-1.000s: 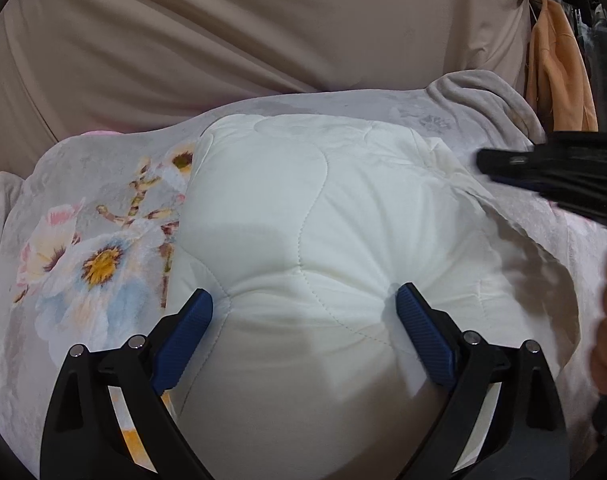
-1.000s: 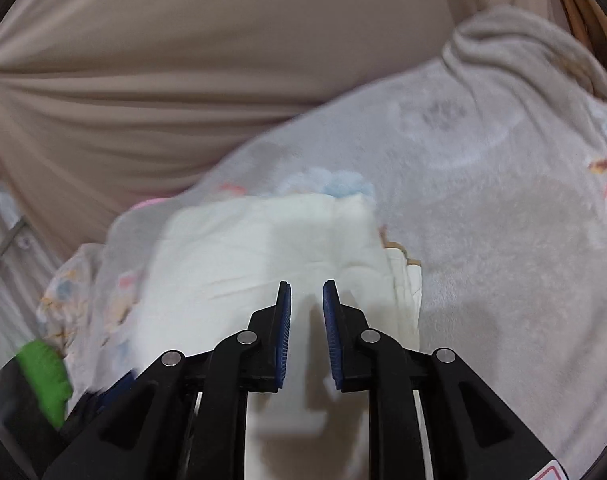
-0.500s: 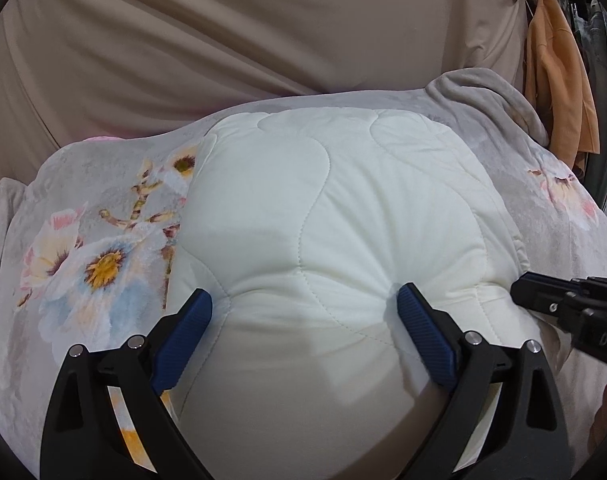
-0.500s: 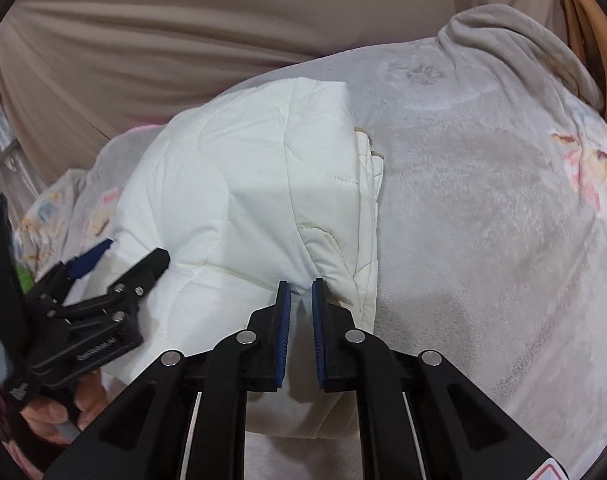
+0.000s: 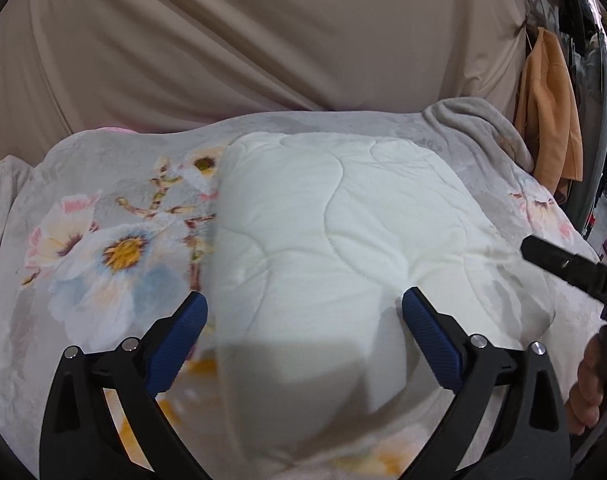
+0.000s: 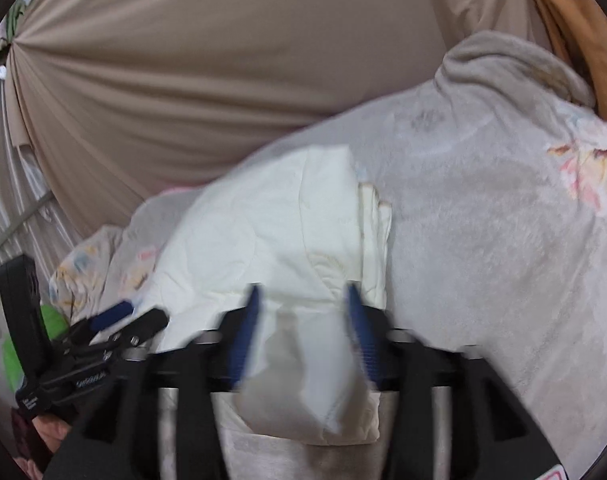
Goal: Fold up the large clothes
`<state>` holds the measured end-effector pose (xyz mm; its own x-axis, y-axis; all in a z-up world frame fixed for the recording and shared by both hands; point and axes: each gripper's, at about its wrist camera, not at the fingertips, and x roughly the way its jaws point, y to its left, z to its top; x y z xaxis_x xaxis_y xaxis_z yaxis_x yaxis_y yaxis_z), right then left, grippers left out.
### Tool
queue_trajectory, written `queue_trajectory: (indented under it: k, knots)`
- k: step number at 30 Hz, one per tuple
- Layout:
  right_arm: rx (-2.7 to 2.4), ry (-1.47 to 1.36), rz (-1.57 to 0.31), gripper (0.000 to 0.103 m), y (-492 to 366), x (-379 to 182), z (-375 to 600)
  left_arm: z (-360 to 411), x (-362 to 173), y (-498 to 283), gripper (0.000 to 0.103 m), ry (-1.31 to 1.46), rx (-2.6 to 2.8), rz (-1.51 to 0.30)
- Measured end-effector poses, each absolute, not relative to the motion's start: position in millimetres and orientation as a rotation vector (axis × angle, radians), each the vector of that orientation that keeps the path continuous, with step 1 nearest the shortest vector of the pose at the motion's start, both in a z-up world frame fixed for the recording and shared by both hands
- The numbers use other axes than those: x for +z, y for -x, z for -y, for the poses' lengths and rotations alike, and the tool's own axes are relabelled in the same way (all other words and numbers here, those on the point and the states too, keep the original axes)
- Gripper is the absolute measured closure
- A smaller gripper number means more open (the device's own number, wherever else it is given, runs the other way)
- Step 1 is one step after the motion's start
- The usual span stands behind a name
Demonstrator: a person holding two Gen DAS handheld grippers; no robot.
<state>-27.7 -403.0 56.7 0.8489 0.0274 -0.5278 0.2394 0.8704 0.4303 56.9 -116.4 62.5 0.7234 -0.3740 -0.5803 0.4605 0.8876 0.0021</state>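
Both tongs are spread: left gripper (image 5: 303, 322) straddles the folded white quilt (image 5: 335, 216); right gripper (image 6: 301, 320), blurred, seemingly releases its right edge. Press evenly, flatten layers.

1. Quilt (image 5: 335, 240): cream-white, wavy stitched lines.
2. Blanket (image 5: 115, 248): pale grey, floral print w/ pink, blue, yellow blooms.
3. Curtain (image 5: 243, 40): plain beige.
4. Gripper pads (image 5: 431, 340): blue, on black frames.
5. Hung garment (image 5: 551, 120): orange.
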Motion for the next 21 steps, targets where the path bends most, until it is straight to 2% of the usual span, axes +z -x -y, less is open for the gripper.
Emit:
queue_trajectory:
  k: [7, 10, 16, 21]
  knots:
    - [-0.032, -0.717, -0.735, 0.026, 6, 13, 417, 91, 56, -65, 0.006, -0.023, -0.48, -0.726]
    - [0.01, -0.794, -0.727, 0.024, 6, 8, 425, 89, 53, -67, 0.006, 0.018, -0.501, -0.758]
    - [0.032, -0.886, -0.594, 0.024, 23, 20, 452, 86, 52, -67, 0.005, 0.021, -0.501, -0.753]
    - [0.122, -0.956, -0.661, 0.024, 11, 2, 448, 85, 48, -71, 0.005, 0.054, -0.524, -0.78]
